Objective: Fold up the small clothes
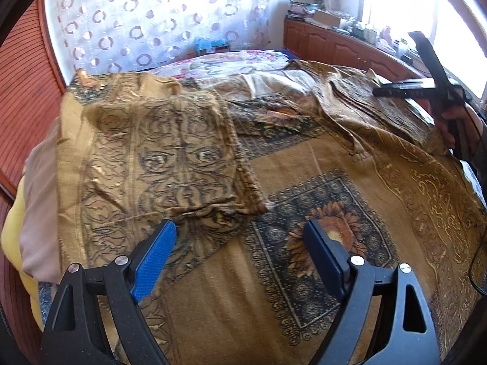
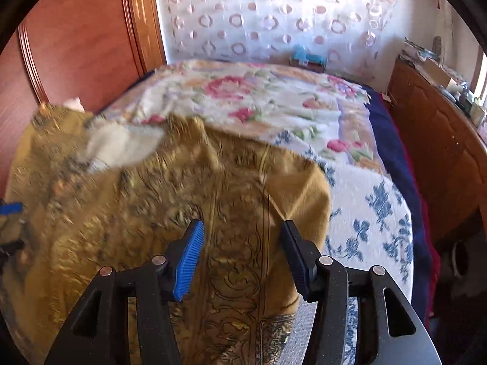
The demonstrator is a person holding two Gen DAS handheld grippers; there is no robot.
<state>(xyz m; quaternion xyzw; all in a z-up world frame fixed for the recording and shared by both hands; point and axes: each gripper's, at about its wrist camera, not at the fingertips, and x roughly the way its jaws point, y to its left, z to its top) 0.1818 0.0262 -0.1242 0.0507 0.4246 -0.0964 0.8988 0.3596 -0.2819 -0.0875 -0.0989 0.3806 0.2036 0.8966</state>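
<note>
A gold brocade cloth with dark sunflower panels lies spread over the bed. Its left part is folded over into a doubled layer. My left gripper is open just above the cloth, by the folded layer's near edge, with nothing between its blue pads. My right gripper is open over the cloth's right edge. A raised band of the gold cloth runs between its fingers, and the pads stand clear of it. The cloth's pale underside shows at a turned-up corner. The right wrist view is blurred on its left side.
A floral bedspread and a blue-and-white quilt lie under the cloth. Wooden cabinets line the right side and a wardrobe stands at the left. Pink and yellow bedding hangs at the bed's left edge.
</note>
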